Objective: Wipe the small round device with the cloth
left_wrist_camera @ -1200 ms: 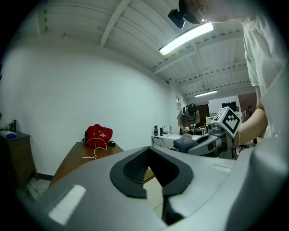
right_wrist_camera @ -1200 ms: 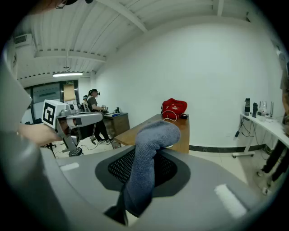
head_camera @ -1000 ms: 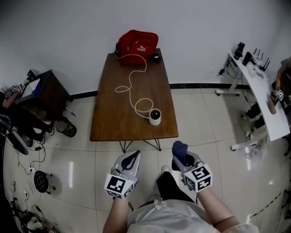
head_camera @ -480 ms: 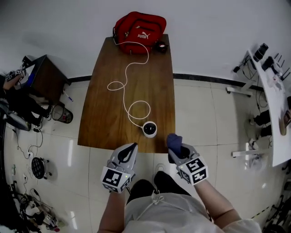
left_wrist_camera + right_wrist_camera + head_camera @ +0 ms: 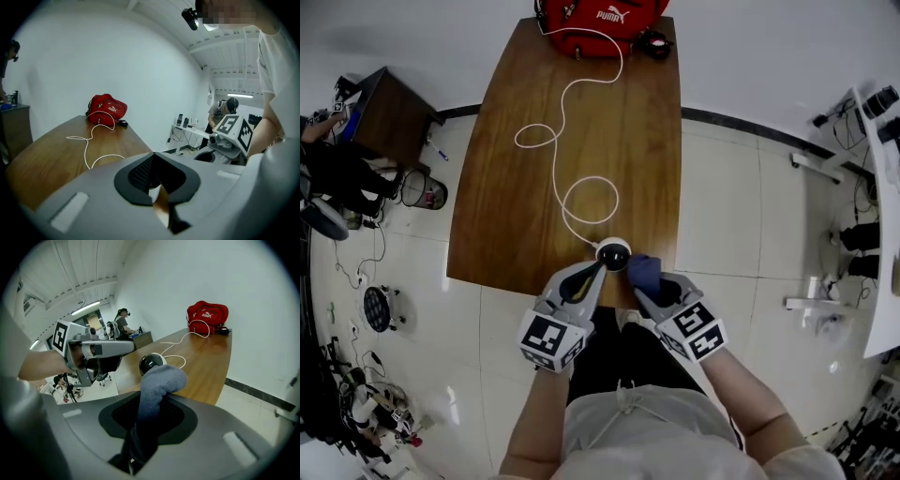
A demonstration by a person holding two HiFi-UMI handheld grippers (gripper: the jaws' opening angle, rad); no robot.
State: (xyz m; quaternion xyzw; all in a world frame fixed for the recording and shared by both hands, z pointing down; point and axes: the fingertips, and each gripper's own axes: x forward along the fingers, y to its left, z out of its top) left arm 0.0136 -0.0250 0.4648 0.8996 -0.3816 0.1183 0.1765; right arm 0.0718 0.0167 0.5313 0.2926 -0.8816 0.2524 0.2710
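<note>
head view: the device (image 5: 613, 253) was seen near the front edge of the table (image 5: 516, 206), at the end of a white cable (image 5: 558, 141). the left gripper (image 5: 598, 269) was pressed shut with nothing in it, and its tip was held just beside the device. the cloth (image 5: 644, 272) was pinched in the right gripper (image 5: 652, 289) and stuck out past the jaws, just right of the device. whether they touched could not be told. a red bag (image 5: 605, 11) was seen at the far end.

Jaws of the left claw (image 5: 153, 159) hide most of the small round device (image 5: 154, 194).
</note>
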